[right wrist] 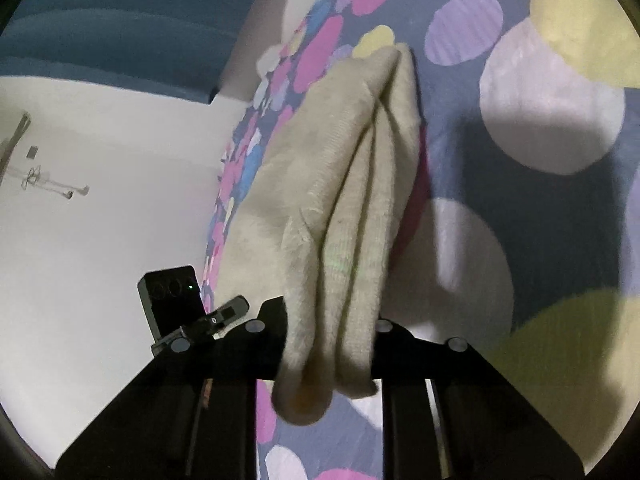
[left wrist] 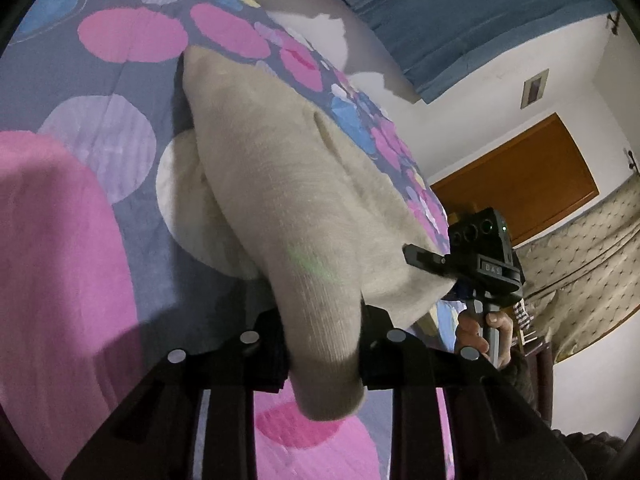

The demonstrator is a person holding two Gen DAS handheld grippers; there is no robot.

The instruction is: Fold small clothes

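The left tool (left wrist: 322, 344) was clamped on one end of a beige knitted garment (left wrist: 288, 200), and the right tool (right wrist: 332, 344) was clamped on another bunched edge of the same cloth, where several folds pressed together between its fingers. Held at both ends, the garment hung lifted just above a bedspread (left wrist: 132, 80) printed with pink, lilac, blue, yellow and white circles on grey-blue. A pink cloth (left wrist: 52, 260) lay on the bed at the left of the left wrist view. From that view the right tool's body appeared beyond the cloth, with a hand (left wrist: 480, 332) around its grip.

Past the bed stood a white wall (left wrist: 460, 120), a blue curtain (left wrist: 460, 12), an orange-brown door (left wrist: 528, 172) and a patterned beige drape (left wrist: 580, 256). A small fitting (right wrist: 48, 180) hung on the wall in the right wrist view, too blurred to identify.

The fingertips of both tools were buried in cloth. What kind of garment it was could not be told, and its far end merged into shadow against the bedspread.
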